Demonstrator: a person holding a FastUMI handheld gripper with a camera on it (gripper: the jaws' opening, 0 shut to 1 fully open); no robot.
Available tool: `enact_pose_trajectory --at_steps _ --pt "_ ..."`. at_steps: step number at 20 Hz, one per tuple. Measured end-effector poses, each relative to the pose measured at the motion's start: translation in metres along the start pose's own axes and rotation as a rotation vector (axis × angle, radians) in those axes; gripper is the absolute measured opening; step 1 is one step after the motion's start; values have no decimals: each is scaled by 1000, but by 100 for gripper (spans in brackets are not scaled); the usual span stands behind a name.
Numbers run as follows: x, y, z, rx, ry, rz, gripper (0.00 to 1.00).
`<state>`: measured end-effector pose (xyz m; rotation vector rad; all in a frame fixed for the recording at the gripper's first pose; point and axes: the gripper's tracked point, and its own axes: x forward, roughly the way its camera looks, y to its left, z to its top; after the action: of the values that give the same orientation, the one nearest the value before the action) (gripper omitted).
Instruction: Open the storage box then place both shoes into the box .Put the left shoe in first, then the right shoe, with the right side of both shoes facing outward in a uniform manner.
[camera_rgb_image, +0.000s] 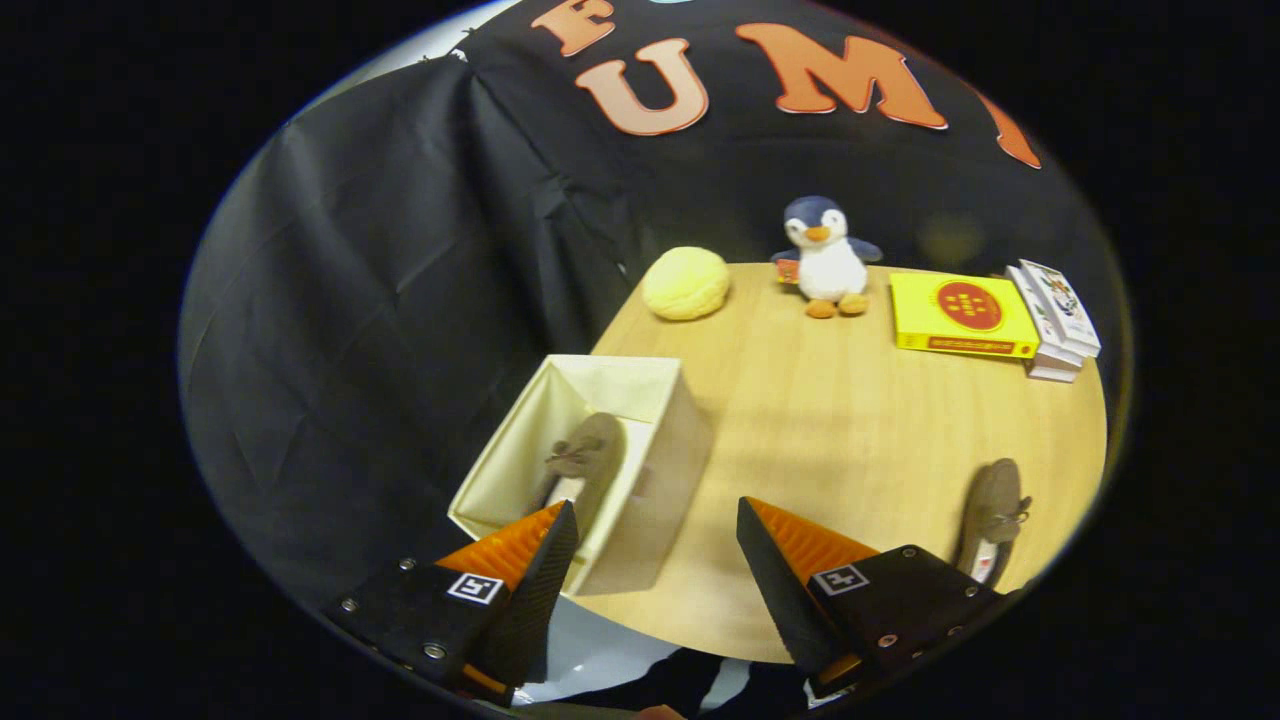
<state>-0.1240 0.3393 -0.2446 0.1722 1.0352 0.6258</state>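
Note:
A cream fabric storage box (655, 440) stands open at the near left corner of the wooden table. One brown shoe (585, 455) with a small bow lies inside it, along the right wall. The other brown shoe (992, 515) lies on the table to the right, just beyond my right finger. My gripper (655, 530) hovers above the table's near edge, open, with nothing between its fingers. The left finger (520, 550) overlaps the box's near corner in the view; the right finger (800, 560) is over bare table.
At the far side of the table (850, 430) sit a yellow round cushion (686, 283), a plush penguin (828, 258), a flat yellow box (960, 315) and a stack of white boxes (1055, 320). Black cloth hangs to the left and behind.

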Motion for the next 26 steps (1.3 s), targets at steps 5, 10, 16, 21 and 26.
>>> enact_pose_trajectory --at_steps 5,10,16,21,26 --pt "-25 -107 -33 39 -10 -163 96" --pt "-46 -204 -83 91 29 -305 98" --pt "-56 -321 -116 83 63 -511 97" --pt "-24 -368 -125 36 88 -524 89" --pt "9 -382 -122 8 60 -516 69"
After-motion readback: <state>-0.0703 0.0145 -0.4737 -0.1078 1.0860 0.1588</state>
